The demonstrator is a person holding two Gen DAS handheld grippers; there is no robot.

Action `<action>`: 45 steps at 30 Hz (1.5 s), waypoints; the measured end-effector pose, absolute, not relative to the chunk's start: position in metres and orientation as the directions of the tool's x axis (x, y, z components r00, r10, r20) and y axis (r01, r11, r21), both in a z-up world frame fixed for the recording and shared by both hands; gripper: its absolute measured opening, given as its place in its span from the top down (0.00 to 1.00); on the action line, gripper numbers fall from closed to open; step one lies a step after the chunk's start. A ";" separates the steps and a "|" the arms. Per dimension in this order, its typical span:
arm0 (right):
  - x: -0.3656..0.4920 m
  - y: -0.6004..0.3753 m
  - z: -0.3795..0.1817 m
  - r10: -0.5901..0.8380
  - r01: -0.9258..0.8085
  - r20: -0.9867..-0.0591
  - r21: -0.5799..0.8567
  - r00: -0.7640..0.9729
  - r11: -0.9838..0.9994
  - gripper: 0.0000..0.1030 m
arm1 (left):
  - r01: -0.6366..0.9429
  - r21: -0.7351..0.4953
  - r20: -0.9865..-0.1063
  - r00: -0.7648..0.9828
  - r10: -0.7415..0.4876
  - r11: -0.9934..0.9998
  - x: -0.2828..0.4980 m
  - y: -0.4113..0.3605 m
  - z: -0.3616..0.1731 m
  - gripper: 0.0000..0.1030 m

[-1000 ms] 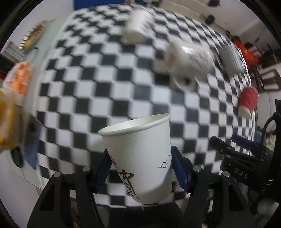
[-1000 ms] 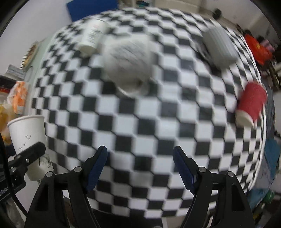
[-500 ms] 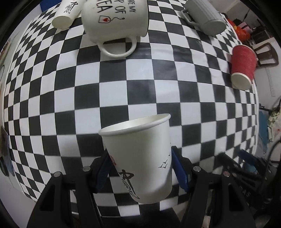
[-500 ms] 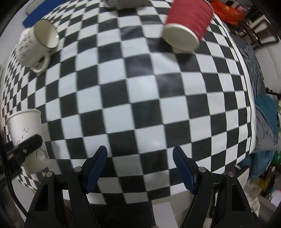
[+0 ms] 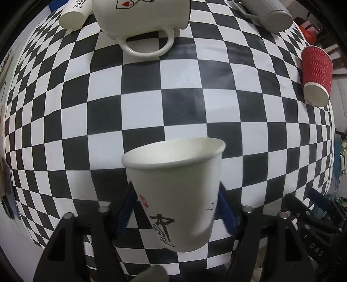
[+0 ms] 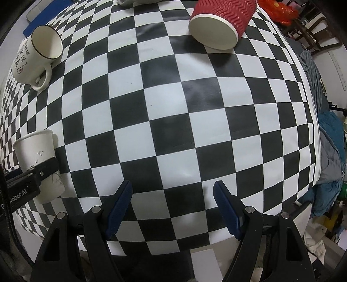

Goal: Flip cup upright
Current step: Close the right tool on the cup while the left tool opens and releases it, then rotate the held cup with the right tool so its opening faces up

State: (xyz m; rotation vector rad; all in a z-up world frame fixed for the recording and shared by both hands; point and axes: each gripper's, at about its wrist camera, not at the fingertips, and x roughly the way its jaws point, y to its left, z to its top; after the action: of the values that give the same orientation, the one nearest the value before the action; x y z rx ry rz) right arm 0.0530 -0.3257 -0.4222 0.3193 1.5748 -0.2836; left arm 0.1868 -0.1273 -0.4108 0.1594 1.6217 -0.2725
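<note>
Since half a second ago both views sit lower and closer to the desk [image 5: 184,112]; the white mug [image 5: 141,19] and red cup [image 5: 316,76] loom larger. My left gripper [image 5: 176,208] clamps the white paper cup [image 5: 175,195] by its lower wall, mouth up, slightly tilted, near the desk's near edge. Whether its base touches the checkered cloth I cannot tell. Gripping low on the wall leaves the rim free and keeps the thin paper from buckling. My right gripper [image 6: 173,206] hangs empty with jaws spread over the near edge, pointed toward the red cup lying on its side by the far edge; I judge that a likely next target. The mug also lies on its side.
</note>
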 end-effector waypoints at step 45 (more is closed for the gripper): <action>0.181 -0.153 -0.392 0.276 0.203 -0.952 0.246 -0.133 0.948 0.21 | 0.019 0.103 -0.982 0.158 0.099 0.994 0.142 0.023 -0.397 0.11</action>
State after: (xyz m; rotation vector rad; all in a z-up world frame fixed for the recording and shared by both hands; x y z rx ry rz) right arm 0.1806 -0.1526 -0.3919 0.3632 1.7159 0.0649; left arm 0.1416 0.0230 -0.3970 0.0989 1.4116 0.0577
